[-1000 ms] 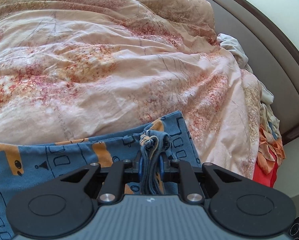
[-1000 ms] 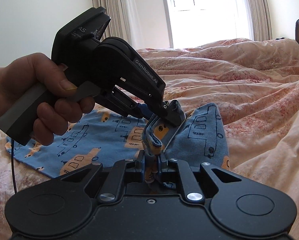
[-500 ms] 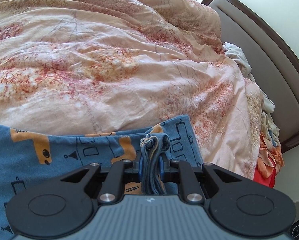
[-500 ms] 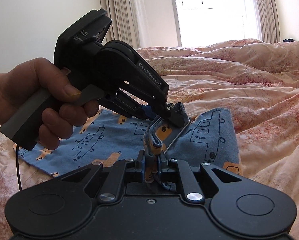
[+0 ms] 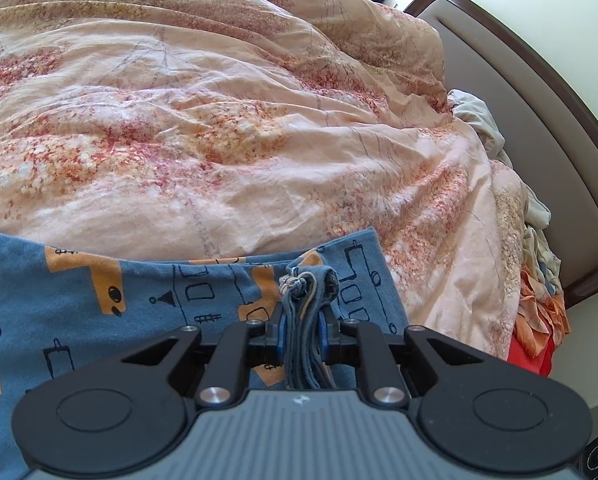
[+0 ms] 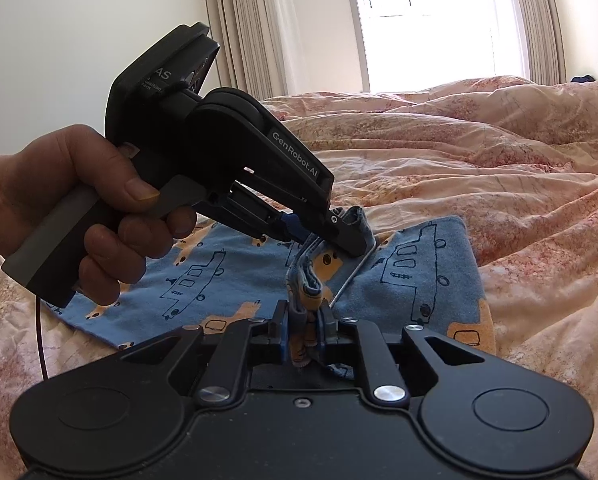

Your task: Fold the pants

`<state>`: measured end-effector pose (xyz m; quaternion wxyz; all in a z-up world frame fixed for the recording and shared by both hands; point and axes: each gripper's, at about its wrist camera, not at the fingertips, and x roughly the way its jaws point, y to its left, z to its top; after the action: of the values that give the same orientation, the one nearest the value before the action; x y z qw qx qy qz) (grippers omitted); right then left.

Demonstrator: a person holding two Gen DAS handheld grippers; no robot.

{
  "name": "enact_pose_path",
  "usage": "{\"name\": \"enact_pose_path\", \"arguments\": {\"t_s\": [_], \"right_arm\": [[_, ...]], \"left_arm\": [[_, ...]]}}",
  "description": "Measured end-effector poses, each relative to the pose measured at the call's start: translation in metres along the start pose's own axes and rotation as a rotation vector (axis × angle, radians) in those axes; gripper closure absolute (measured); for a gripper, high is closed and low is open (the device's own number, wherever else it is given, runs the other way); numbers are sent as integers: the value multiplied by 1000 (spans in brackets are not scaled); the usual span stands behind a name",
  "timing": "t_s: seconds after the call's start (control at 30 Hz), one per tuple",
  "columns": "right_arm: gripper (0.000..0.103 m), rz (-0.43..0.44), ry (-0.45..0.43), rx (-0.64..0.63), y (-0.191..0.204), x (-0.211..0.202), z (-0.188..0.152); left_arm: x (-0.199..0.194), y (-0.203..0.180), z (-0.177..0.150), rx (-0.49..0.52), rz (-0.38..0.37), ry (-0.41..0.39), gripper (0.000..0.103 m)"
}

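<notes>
Pants [image 6: 415,280] on the bed [image 6: 499,152], part-way through a fold. The left gripper [image 5: 302,322] is clamped on a bunched stack of blue layers; the right gripper [image 6: 303,330] pinches a second bunch of the same edge. In the right wrist view the left gripper [image 6: 349,236] sits just beyond and above the right one, the two grips close together, a short band of cloth between them. The rest of the pants lies flat on the bed, its long axis running away to the left, behind the hand [image 6: 79,208]. Carrying the edge that way would likely double the cloth.
</notes>
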<state>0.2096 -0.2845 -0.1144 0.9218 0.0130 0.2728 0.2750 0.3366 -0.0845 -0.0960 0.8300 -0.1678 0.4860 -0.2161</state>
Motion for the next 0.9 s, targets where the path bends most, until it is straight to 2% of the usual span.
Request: {"name": "enact_pose_path", "arguments": {"t_s": [0.33,0.6,0.7,0.9], "right_arm": [[88,15,0,-4,7,3,4],[89,118,5,-24,42,23,13],[88,156,15,-33,61,35,14],[88,203,36,-35,86,46,16]], "left_arm": [[-17,10,-2,-7,-5,-28,86],[-61,52,-14,-50,59,-89,87],[-68,70,-19,-93,81,-88,87],[-79,88,-29,-110,99,-94,86]]}}
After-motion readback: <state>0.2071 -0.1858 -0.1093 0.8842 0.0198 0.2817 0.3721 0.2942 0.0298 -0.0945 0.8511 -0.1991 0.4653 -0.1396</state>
